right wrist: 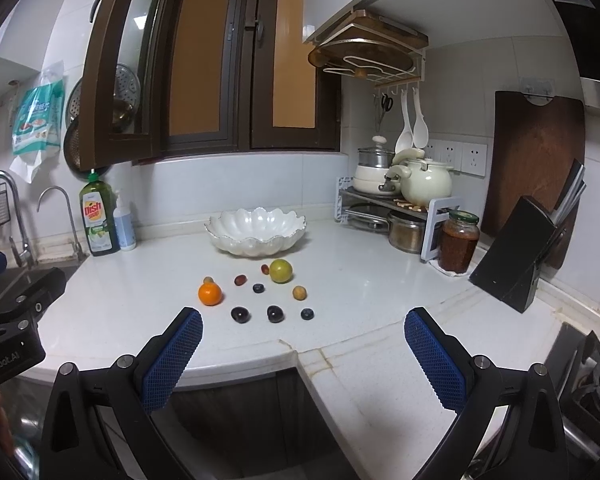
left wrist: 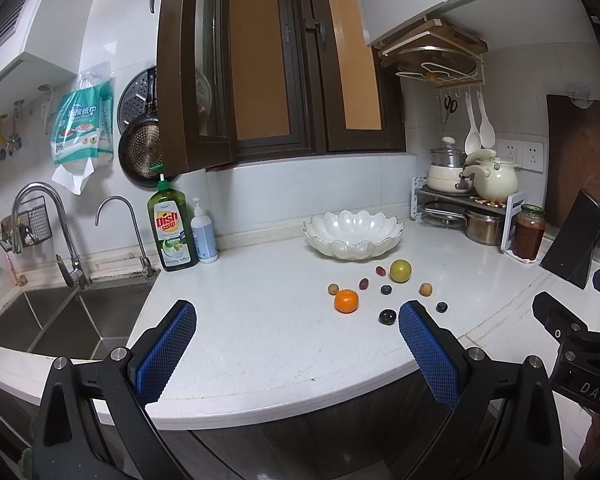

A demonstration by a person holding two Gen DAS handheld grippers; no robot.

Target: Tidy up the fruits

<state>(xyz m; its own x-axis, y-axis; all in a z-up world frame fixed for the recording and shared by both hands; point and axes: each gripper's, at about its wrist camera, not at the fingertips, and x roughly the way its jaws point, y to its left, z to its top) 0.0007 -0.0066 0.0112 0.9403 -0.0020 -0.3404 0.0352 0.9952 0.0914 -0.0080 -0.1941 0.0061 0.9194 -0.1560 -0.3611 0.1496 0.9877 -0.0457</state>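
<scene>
left gripper [left wrist: 296, 322]: jaws wide, holding nothing | right gripper [right wrist: 303, 330]: jaws wide, holding nothing | fruits: orange [right wrist: 210, 294], green fruit [right wrist: 281, 271], dark berries loose on surface [right wrist: 360, 280], just before white bowl [right wrist: 256, 236]

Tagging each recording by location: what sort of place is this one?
A home kitchen, most likely. A stainless steel double sink with a green dish soap bottle beside it, cream ceramic pots on a metal rack, and a white scalloped bowl on the white stone countertop show it.
</scene>
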